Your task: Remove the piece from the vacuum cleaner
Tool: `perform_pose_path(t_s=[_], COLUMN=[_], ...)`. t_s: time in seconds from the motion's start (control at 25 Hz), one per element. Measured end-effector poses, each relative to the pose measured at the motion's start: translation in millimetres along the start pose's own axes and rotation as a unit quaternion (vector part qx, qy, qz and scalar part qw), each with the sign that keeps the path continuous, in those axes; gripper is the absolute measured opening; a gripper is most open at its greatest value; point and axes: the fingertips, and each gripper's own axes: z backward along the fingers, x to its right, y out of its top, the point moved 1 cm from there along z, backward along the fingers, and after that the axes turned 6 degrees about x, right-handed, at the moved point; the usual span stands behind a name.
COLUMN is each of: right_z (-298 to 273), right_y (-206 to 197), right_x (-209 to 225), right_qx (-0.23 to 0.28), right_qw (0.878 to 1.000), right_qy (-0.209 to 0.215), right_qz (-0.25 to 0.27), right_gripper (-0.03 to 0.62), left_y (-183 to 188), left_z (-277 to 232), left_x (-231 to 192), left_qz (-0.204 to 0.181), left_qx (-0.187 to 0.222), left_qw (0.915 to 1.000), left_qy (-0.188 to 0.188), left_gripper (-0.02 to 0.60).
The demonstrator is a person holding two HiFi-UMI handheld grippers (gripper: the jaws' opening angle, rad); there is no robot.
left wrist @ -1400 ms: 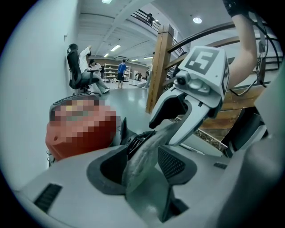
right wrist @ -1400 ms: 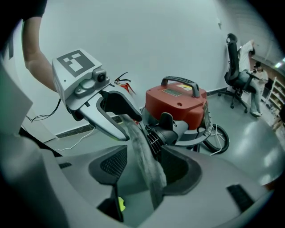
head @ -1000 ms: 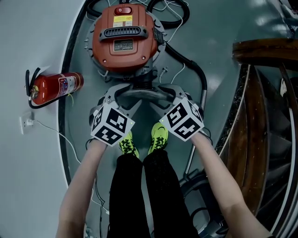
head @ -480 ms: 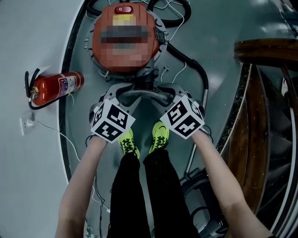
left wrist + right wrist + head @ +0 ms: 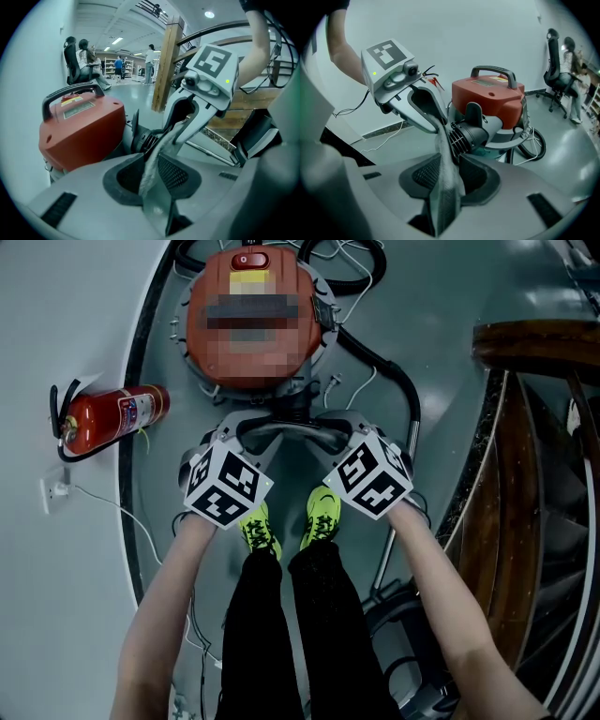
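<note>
Here, the left claw (image 5: 150,158) and right claw (image 5: 448,155) had just been closing, each pinching one end of the curved grey piece (image 5: 292,434). The piece lay just before the red vacuum cleaner (image 5: 248,357), apparently not yet pulled free.

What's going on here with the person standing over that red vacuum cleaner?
A person stands over a red drum vacuum cleaner on the floor, with a handheld gripper in each hand. The left gripper and right gripper have just been closing their jaws. They now clamp a grey curved tube by the vacuum's black ribbed connector. The tube looks attached and has not been pulled off yet.
</note>
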Motion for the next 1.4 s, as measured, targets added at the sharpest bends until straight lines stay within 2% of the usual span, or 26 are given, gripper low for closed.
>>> perform_pose_path(t_s=[0.68,1.4], right_z=[-1.5,1.1], right_y=[-1.1,-2.7], right_x=[1.3,-6.2], right_qx=[-0.002,-0.011], right_qw=[1.0,0.999], right_qy=[0.01,0.0], right_qz=[-0.007,0.03], right_gripper=[0.109,0.069], left_y=[-1.1,-5.0], left_z=[-1.5,3.6], left_x=[-2.4,4.9], left_qz=[0.006,0.003], left_qx=[-0.007,-0.018], left_qw=[0.9999,0.9998], left_qy=[-0.007,-0.005], left_gripper=[0.086,0.071])
